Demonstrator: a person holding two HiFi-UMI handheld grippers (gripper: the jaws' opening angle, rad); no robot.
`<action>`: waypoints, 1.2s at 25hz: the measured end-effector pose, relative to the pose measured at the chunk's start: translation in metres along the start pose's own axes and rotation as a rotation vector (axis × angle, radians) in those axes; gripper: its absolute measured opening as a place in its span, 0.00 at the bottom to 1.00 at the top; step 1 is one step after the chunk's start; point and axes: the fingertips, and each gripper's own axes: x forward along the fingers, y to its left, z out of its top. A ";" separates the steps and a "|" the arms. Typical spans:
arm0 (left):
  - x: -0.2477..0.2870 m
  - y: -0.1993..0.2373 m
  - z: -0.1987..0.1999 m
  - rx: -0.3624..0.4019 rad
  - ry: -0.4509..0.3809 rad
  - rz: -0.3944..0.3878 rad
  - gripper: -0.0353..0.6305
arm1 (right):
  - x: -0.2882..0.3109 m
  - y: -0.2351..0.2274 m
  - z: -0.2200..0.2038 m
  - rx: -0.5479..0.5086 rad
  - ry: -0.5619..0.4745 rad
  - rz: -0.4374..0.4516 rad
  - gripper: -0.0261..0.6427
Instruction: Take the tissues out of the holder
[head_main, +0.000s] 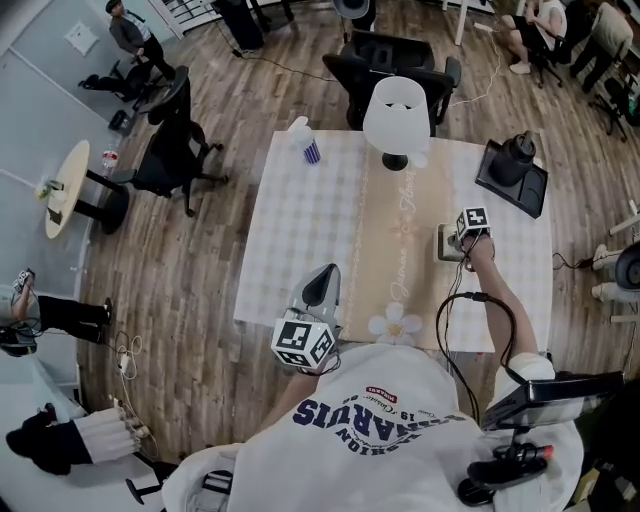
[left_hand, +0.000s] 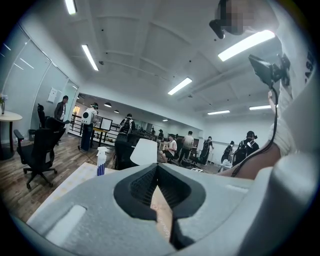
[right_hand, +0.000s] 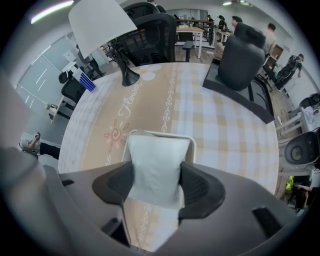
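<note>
Right hand-held gripper (right_hand: 157, 186) clamps the white folded tissue stack (right_hand: 157, 155) in its white holder (right_hand: 192, 145); open checked bench (right_hand: 225, 130) surrounds. Left hand-held gripper (left_hand: 157, 186) closed, empty.

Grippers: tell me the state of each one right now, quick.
Left gripper: closed, holding nothing.
Right gripper: closed on the tissues, which stand in the holder.
</note>
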 end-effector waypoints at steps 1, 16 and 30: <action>0.002 0.001 -0.001 0.004 0.004 -0.002 0.05 | -0.005 0.001 0.003 -0.006 -0.006 0.007 0.47; 0.010 -0.003 -0.004 0.016 0.019 -0.039 0.05 | -0.144 0.059 0.036 -0.465 -0.151 0.011 0.47; 0.016 -0.010 0.000 0.030 0.018 -0.079 0.05 | -0.243 0.113 0.034 -0.744 -0.223 -0.032 0.47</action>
